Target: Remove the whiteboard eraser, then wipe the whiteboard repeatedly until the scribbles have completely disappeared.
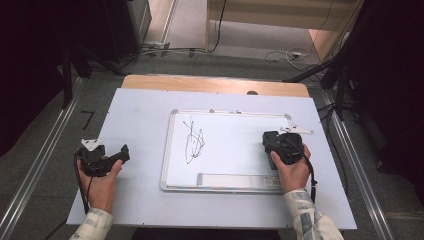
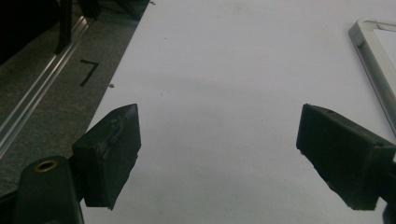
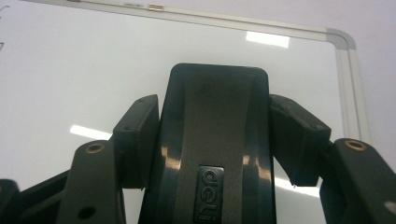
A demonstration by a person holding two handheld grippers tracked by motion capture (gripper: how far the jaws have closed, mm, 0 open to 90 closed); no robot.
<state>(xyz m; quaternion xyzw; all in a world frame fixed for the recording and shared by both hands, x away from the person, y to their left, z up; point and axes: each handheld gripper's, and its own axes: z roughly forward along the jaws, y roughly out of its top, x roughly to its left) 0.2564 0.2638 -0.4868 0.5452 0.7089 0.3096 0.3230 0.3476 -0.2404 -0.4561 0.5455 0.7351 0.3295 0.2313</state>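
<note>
A whiteboard (image 1: 225, 150) with a silver frame lies flat on the table, a black scribble (image 1: 194, 141) on its left half. My right gripper (image 3: 215, 135) is shut on a black whiteboard eraser (image 3: 215, 140), both pads pressed against its sides, and hovers over the board's right part (image 3: 56, 70). In the high view that gripper (image 1: 280, 145) sits at the board's right edge, held by a hand. My left gripper (image 2: 219, 154) rests open over bare white table, its jaws wide apart with nothing between them; from above it (image 1: 117, 156) lies left of the board.
The white tabletop (image 1: 140, 115) extends around the board, with a wooden strip along its far edge. Metal rails (image 1: 45, 155) run along both sides on the grey floor. Cables and dark stands crowd the far floor. The board's corner (image 2: 369, 42) lies to the left gripper's right.
</note>
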